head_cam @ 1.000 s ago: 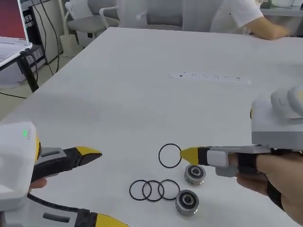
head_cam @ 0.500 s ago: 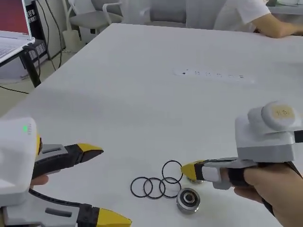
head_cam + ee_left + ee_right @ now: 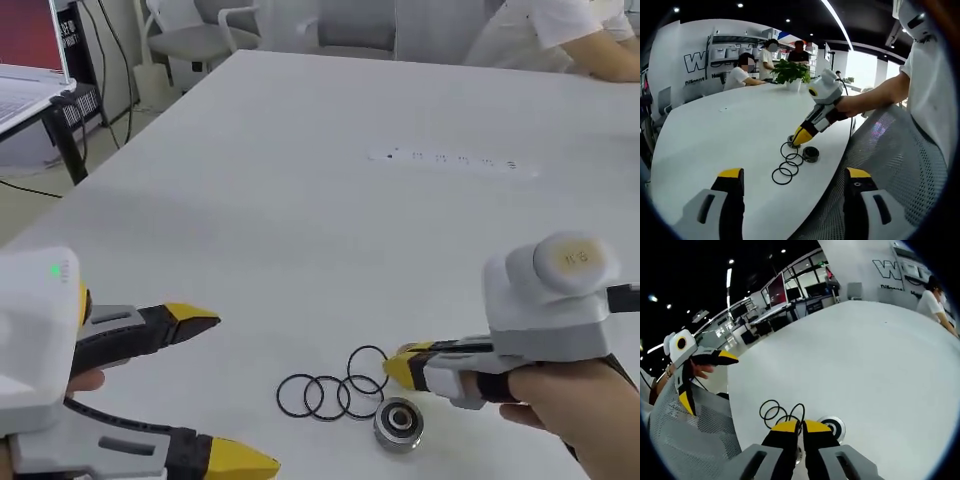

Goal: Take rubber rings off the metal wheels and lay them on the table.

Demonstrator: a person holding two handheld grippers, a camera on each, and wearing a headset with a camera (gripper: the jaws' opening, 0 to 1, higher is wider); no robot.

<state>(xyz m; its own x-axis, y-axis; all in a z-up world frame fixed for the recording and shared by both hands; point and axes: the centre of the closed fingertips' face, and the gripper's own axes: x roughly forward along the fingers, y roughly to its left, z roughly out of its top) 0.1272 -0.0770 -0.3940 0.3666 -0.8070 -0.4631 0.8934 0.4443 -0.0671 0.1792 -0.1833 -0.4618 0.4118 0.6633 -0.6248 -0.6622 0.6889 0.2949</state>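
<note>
Second metal wheel (image 3: 789, 141), at 11 o'clock from other wheel (image 3: 810, 154): mostly hidden behind right gripper (image 3: 798, 139) tip. Rubber ring (image 3: 799, 404): near arc lost between pressed-together jaws. Left gripper (image 3: 245, 392): lower jaw cut off by bottom edge. Person (image 3: 545, 40) at 1 o'clock: cut off by top edge.

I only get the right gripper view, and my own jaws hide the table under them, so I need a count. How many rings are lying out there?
Observer: Head view shows four rubber rings: three in an overlapping row, and a fourth ring touching the right gripper tips.
Operator: I see one wheel right of my jaws. Any other?
Observer: Yes, a second wheel lies on the table on your jaws' other side, nearer the person's edge.
</note>
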